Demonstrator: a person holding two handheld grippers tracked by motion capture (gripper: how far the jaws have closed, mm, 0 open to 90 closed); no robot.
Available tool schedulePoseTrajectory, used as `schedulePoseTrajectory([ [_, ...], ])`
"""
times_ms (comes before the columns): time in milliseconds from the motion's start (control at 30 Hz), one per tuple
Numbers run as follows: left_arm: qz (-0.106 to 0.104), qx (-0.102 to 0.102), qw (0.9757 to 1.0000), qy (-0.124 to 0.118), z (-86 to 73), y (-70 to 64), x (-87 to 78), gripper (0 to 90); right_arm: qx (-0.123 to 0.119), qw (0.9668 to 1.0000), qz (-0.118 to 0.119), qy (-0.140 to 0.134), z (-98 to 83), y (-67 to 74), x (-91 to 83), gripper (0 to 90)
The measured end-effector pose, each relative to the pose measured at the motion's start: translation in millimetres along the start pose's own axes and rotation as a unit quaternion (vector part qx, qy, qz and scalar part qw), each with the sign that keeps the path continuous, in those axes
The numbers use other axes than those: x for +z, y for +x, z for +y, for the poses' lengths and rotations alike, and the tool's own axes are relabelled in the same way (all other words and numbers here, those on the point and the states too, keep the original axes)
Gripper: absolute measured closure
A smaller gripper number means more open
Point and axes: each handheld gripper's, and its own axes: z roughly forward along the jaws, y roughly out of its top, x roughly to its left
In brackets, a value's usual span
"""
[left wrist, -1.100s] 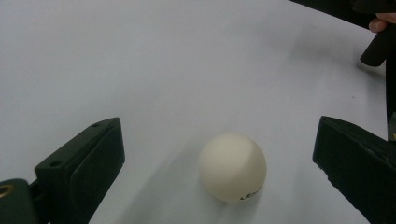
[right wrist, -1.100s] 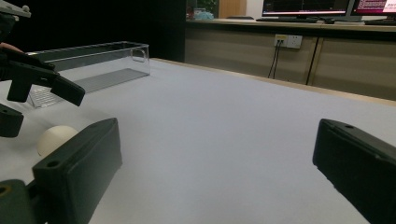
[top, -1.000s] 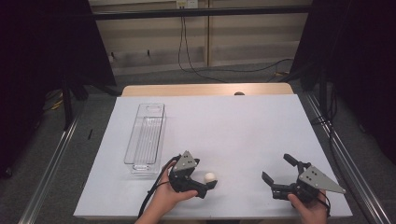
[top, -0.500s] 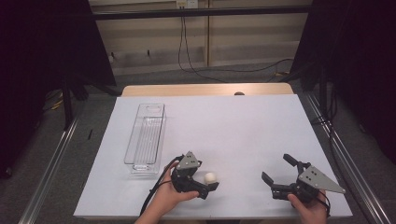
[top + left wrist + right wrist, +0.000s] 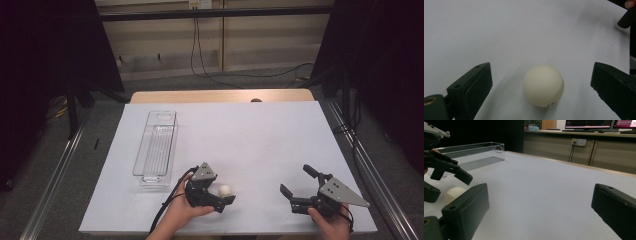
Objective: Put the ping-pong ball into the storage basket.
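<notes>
Two wide-open jaws of the left gripper straddle the white ball, which lies untouched on the table near its front edge. This looks like the grasp step: next the jaws must close squarely, lest the ball roll. The right gripper, also spread wide, idles near the front right corner.

A cream-white ball with a tiny dark mark near its underside lies on a plain white counter. The left claw is black with a grey plate on top; the right claw is likewise black and grey. A clear, colourless bin stands nearby. Beyond the white surface runs a light wood edge, with grey floor around it.
</notes>
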Motion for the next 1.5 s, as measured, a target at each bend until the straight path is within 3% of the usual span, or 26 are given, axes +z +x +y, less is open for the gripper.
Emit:
schedulePoseTrajectory([
  [133, -0.004, -0.001, 1.0, -0.001, -0.1, -0.7, 0.7, 6.4, 0.001, 1.0, 0.0, -0.001, 0.0, 0.1, 0.4, 1.1],
  [333, -0.004, 0.016, 0.9998, 0.013, -0.1, -0.1, 0.3, 14.7, 0.003, 1.0, -0.001, -0.002, 0.3, 0.2, -0.4, 1.1],
  [433, -0.006, 0.013, 0.9999, 0.009, -1.1, -0.1, 1.7, 19.2, 0.0, 1.0, -0.002, -0.001, 0.1, 0.2, -0.1, 1.1],
  [467, -0.005, 0.016, 0.9997, 0.02, -0.6, 0.4, 0.9, 20.4, -0.001, 1.0, 0.0, -0.002, 0.1, 0.2, 0.2, 1.1],
  [767, -0.012, 0.025, 0.999, 0.034, -1.6, -0.9, 4.5, 29.1, 0.001, 1.0, 0.0, 0.001, 0.0, -0.1, -0.2, 1.1],
  [1500, -0.019, 0.024, 0.9985, 0.044, -2.4, 0.5, 9.1, 39.4, 0.001, 1.0, -0.001, -0.003, 0.2, -0.3, -0.9, 1.1],
])
